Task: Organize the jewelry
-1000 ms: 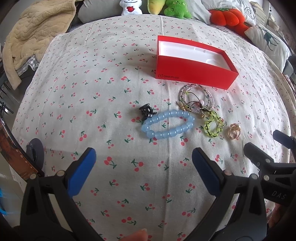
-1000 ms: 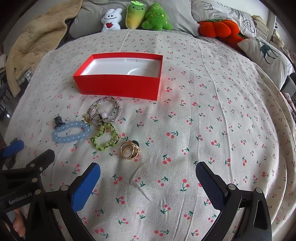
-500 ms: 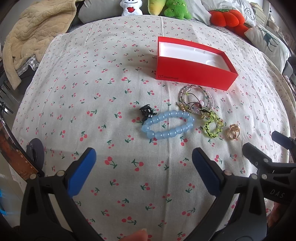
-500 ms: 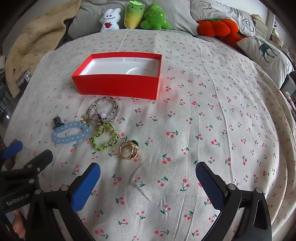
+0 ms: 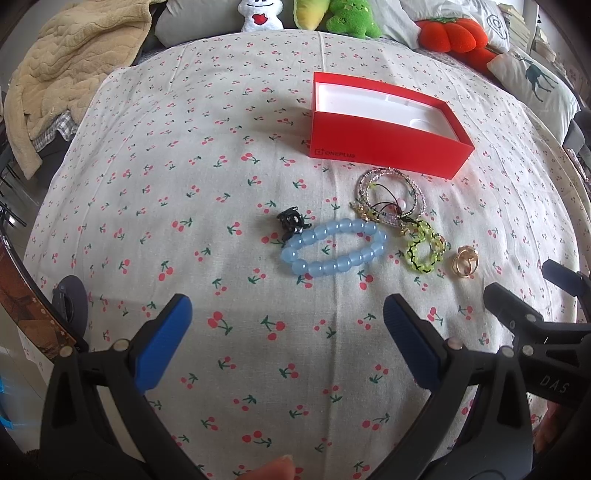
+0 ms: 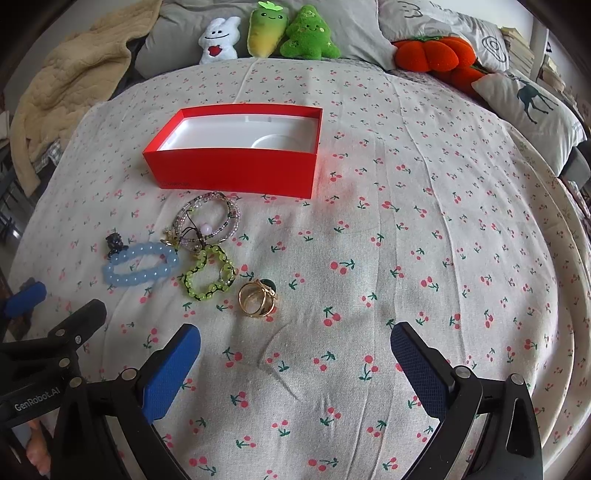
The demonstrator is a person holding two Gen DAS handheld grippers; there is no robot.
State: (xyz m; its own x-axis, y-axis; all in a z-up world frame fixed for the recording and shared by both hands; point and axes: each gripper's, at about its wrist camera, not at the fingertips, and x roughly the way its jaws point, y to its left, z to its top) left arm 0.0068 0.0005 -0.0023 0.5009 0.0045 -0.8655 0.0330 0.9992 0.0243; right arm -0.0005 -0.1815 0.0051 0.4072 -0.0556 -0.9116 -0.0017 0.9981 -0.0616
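An open red box (image 5: pixel 384 144) (image 6: pixel 236 173) with a white inside lies on the cherry-print bedsheet. In front of it lies a cluster of jewelry: thin beaded bracelets (image 5: pixel 391 192) (image 6: pixel 208 218), a light blue bead bracelet (image 5: pixel 332 253) (image 6: pixel 138 264), a small black claw clip (image 5: pixel 291 220) (image 6: pixel 115 242), a yellow-green bead bracelet (image 5: pixel 424 251) (image 6: pixel 208 275) and gold rings (image 5: pixel 465 262) (image 6: pixel 257 297). My left gripper (image 5: pixel 288 332) is open, nearer than the blue bracelet. My right gripper (image 6: pixel 295 362) is open, nearer than and right of the rings. Neither holds anything.
Plush toys (image 6: pixel 269 33) and an orange plush (image 6: pixel 432 53) line the far edge with pillows (image 6: pixel 528 107). A beige blanket (image 5: pixel 62 74) is heaped at the far left. The bed edge drops off at the left (image 5: pixel 22 280).
Both grippers have shifted slightly; the jewelry and box sit a little lower and closer in the views. Nothing was picked up or moved.
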